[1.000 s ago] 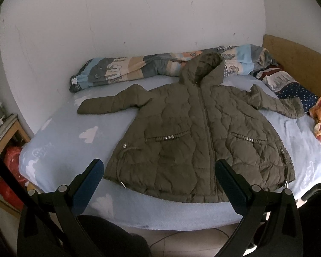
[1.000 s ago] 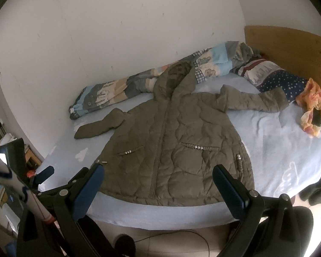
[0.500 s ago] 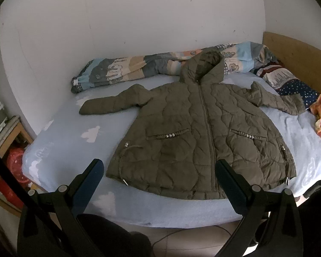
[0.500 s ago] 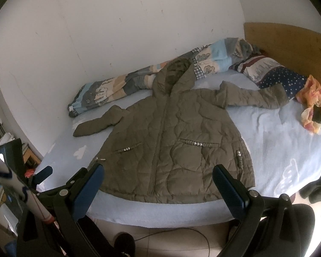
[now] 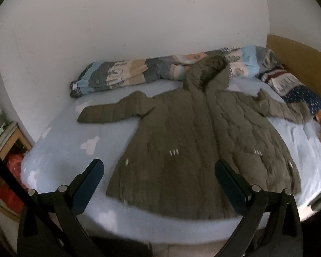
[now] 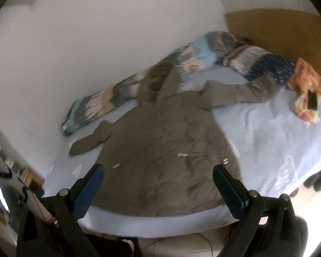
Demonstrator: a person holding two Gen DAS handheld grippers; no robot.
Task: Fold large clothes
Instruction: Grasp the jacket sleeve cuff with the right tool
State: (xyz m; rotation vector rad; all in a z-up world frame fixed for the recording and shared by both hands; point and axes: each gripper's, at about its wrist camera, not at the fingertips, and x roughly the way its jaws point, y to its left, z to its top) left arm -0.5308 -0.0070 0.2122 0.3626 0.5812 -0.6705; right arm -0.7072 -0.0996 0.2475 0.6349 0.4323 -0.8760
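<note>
A bed covered by a pale blue sheet is set against a white wall, with a wooden headboard at the right. A rolled patterned quilt is laid along the wall. An olive quilted hooded jacket is spread flat, sleeves outstretched. The left gripper and right gripper are held wide apart, empty, above its hem.
</note>
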